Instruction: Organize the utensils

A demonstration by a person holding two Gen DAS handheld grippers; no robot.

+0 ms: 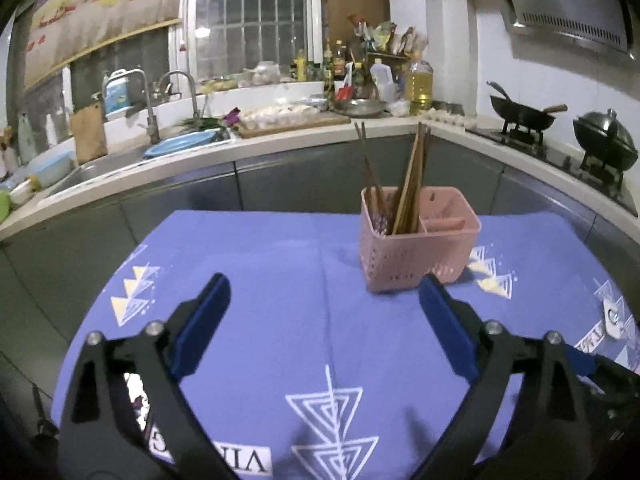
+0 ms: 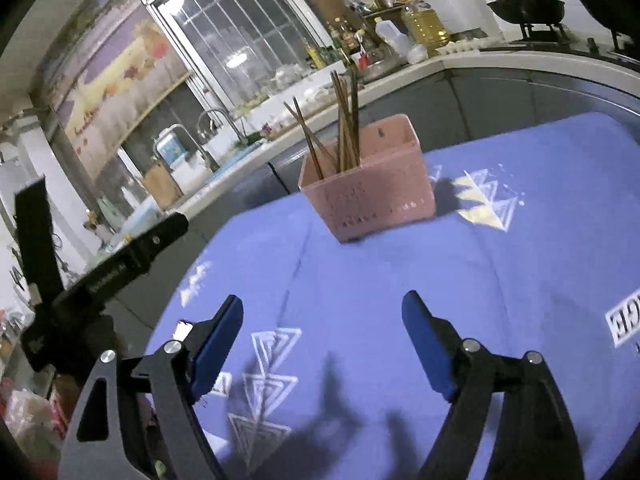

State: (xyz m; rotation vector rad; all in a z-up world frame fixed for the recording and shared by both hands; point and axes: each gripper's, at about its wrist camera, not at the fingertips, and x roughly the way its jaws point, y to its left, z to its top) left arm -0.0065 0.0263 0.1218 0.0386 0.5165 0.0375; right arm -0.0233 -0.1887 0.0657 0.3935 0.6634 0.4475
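Hovering both tongs above the worktop's purple cloth with white triangle prints [image 1: 260, 280], I hold nothing: the left tongs [image 1: 325, 298] and the right tongs [image 2: 322, 318] both stand wide apart and empty. The brown wooden chopsticks [image 1: 408, 184] stand in the left compartment of the pink perforated plastic holder [image 1: 416, 256] at the far side. I see no loose utensils, so I judge the sorting nearly done; next I would check for stragglers.
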